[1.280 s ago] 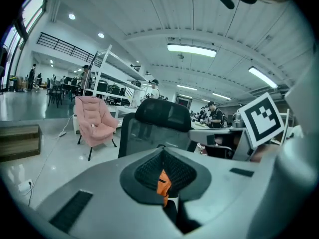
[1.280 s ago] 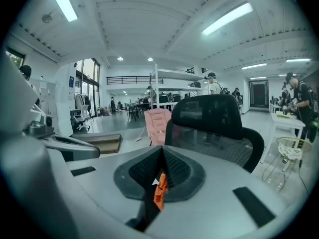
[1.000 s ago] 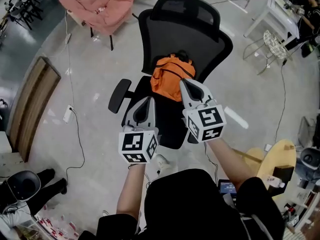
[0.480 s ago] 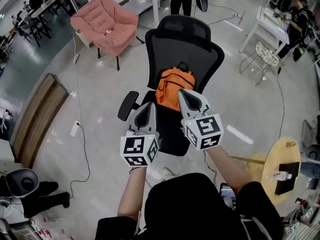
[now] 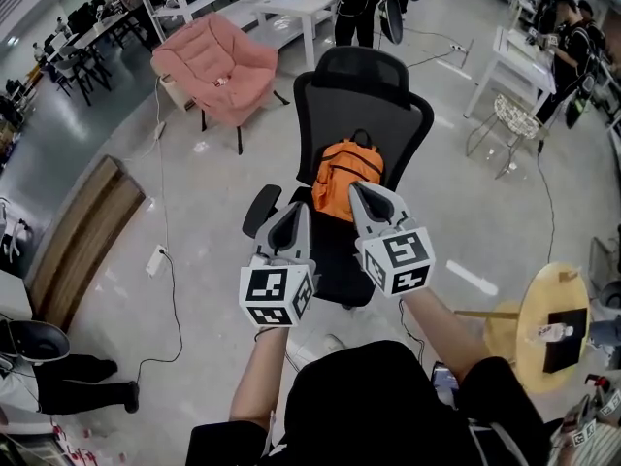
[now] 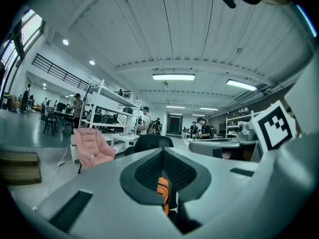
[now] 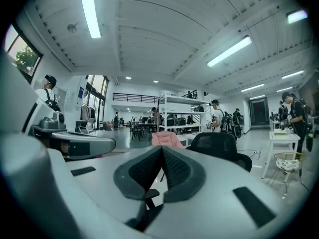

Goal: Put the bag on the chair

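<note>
Well, the orange bag [image 5: 345,177] already sits on the seat of the black office chair [image 5: 361,115]. It stands upright with its back against the chair's mesh backrest and its top handle pointing up.

Both grippers hover in front of the chair, on the near side of the seat, and neither touches the bag. The left gripper [image 5: 295,212] is just in front of the chair's left armrest, above the front edge of the seat. Its fingers [image 6: 147,172] are pressed together at the tips with nothing pinched between them. In the left gripper view a strip of orange shows through the narrow slit below the tips; that is the bag on the chair farther off, not something in the grip.

The right gripper [image 5: 358,190] is a little closer to the chair. In the head view its tip overlaps the lower right corner of the bag, but the right gripper view shows only the chair beyond it. Its fingers [image 7: 144,169] are also closed tip to tip and empty.

A pink armchair [image 5: 218,61] stands behind the chair and to its left. A white power strip [image 5: 155,259] lies on the floor well to the chair's left, with a cable running from it. A round wooden table [image 5: 516,340] stands to the chair's right, nearer the person.
</note>
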